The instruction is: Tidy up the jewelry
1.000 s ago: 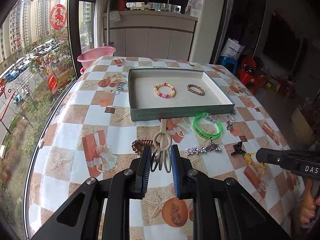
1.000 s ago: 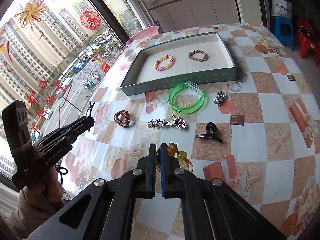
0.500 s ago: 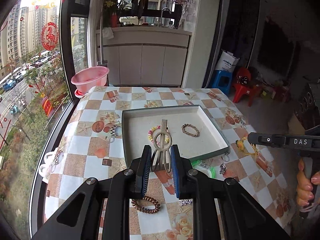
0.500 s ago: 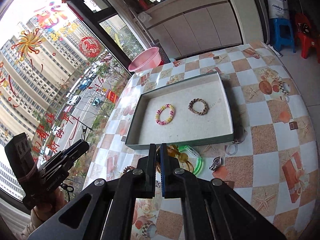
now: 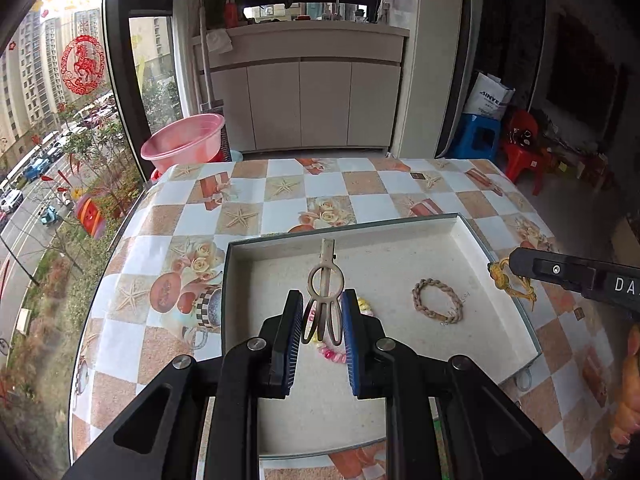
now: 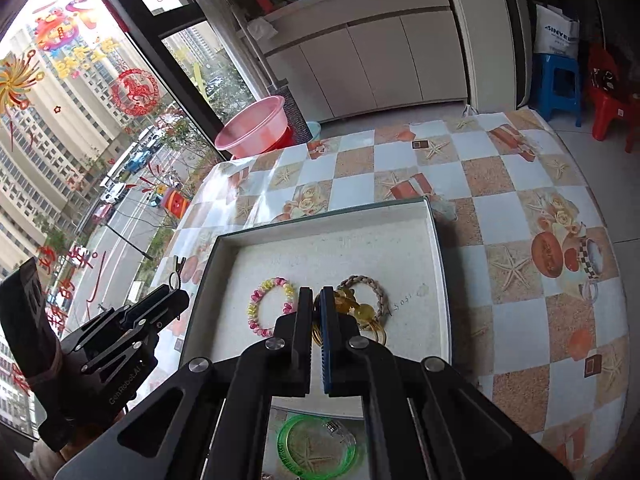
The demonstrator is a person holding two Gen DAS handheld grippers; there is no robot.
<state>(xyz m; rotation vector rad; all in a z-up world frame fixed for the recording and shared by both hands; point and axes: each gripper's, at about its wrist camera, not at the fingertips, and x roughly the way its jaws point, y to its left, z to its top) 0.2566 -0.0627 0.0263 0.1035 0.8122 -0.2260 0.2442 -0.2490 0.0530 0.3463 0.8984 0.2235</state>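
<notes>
1. Right now both grippers hang over the grey tray [image 5: 496, 268] on the checkered table [image 5: 280, 204], each with a piece pinched between its pads.
2. Left gripper [image 5: 322, 316] – its blue pads are partly closed on the prongs of a beige hair clip [image 5: 326, 280], whose ring and stem stick out ahead over the tray floor. It looks light and stiff, probably plastic, so the hold on the prongs seems sound; a harder squeeze might spring it open.
3. Right gripper [image 6: 316, 312] – fingers nearly together, nipping a yellow cord charm [image 6: 354, 308] with amber beads and thin loops. That one looks limp and slithery, and it dangles, so it will likely drape wherever it is let go.
4. Already lying in the tray are a pink-and-yellow bead bracelet [image 6: 270, 306] and a braided bracelet [image 5: 437, 301], apart from each other.
5. A green bangle [image 6: 316, 446] waits on the table outside the tray's near wall; rigid, best taken by its rim.
</notes>
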